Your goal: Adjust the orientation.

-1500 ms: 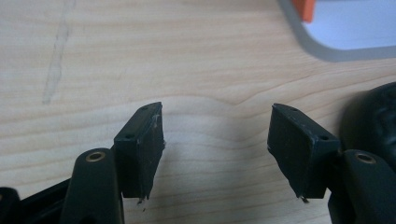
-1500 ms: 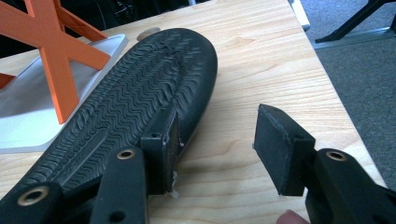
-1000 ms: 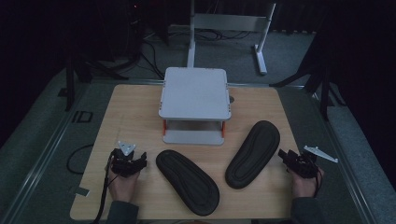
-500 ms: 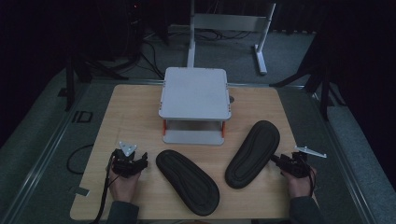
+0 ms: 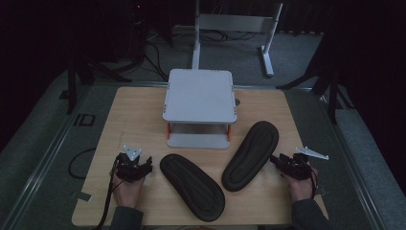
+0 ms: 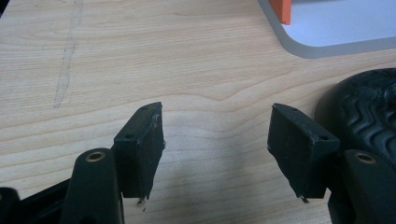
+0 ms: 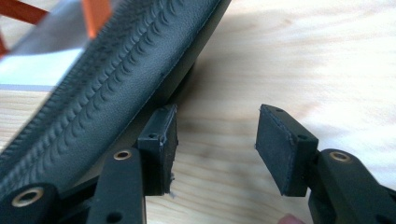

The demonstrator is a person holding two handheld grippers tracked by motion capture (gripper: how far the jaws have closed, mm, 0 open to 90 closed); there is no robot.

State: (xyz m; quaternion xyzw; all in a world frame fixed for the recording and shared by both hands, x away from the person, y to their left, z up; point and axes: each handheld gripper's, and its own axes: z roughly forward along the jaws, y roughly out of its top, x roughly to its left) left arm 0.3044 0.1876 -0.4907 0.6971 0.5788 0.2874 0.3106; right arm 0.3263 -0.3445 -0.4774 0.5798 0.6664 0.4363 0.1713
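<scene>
Now right gripper (image 7: 215,149) fingers spread, empty; sandal (image 7: 116,84) just beside left finger.

So on the table (image 5: 134,110) we've got a two-tier stand (image 5: 200,96) sitting toward the back middle. In front of it lie two slippers: left slipper (image 5: 191,186) near the front centre, right slipper (image 5: 251,154) angled off to its right, apart from each other.

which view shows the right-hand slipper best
The high view: the whole right slipper lies sole up on the table, angled toward the grey stand. The right gripper view gives only a close stretch of its ridged sole and edge beside the right gripper, whose jaws have just been opening with nothing between them.
</scene>
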